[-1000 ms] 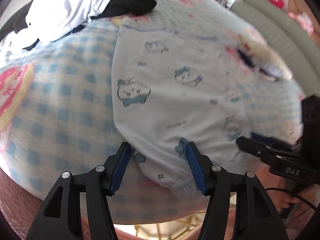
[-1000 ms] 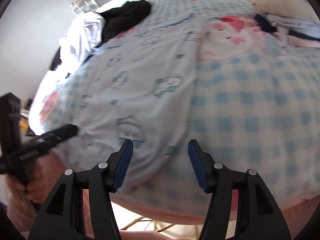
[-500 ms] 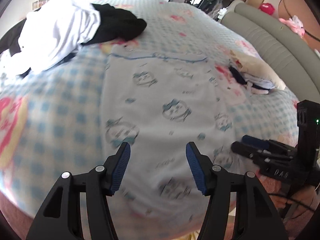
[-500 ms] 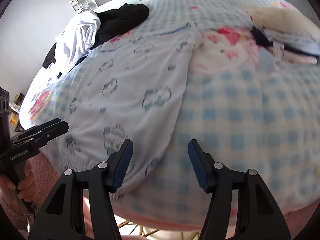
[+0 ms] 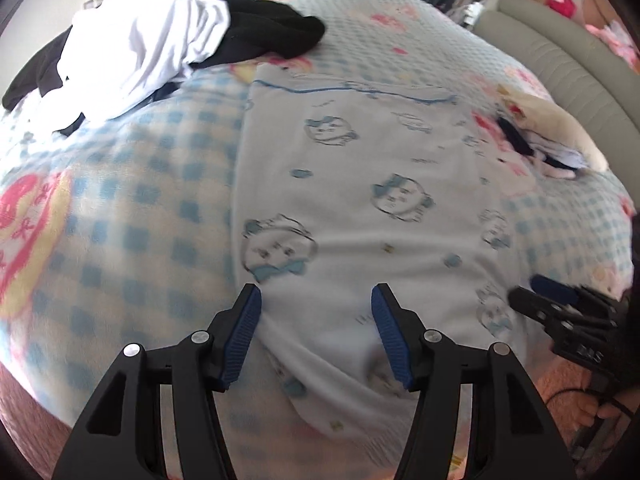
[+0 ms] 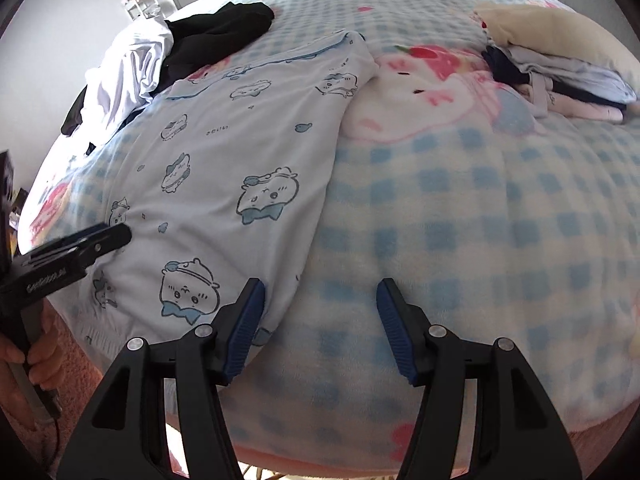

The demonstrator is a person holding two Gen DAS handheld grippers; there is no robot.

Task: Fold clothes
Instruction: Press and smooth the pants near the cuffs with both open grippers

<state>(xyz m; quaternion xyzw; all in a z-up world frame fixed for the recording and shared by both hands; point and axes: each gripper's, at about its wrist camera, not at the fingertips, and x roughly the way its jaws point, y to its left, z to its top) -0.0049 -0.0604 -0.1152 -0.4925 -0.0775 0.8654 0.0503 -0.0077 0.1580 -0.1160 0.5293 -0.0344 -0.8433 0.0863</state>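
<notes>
The garment in hand is a pale blue cartoon-print pyjama piece (image 5: 372, 200), lying flat on the checked fleece blanket (image 5: 132, 216) and running from the near edge of the bed at 6 o'clock up toward 12 o'clock, where its dark-piped far edge is showing. It looks spread out and not yet folded, so the step under way seems to be lining both grippers up at the near hem for a first fold.

The left gripper (image 5: 316, 336) is hovering over the hem with its blue pads spread wide; cloth is showing between them, but they are not pressing on it. In the right wrist view, the right gripper (image 6: 320, 324) is likewise gaping, its left pad sitting over the garment's right-hand edge and its right pad over bare blanket; nothing is being gripped. Both tools are pointing steeply down at the bed. From the left wrist view the right gripper is reaching in at 4 o'clock; from the right wrist view the left one is entering at 9 o'clock, with a hand (image 6: 24, 360) wrapped around its handle.

The next move probably calls for lowering each set of jaws onto a near corner, pinching the cloth, then carrying the hem toward 12 o'clock.

A white garment (image 5: 140, 40) and a black garment (image 5: 272, 36) are heaped at 11 o'clock, well apart; a stack of folded clothes (image 6: 560, 80) is lying at 2 o'clock in the right wrist view.
</notes>
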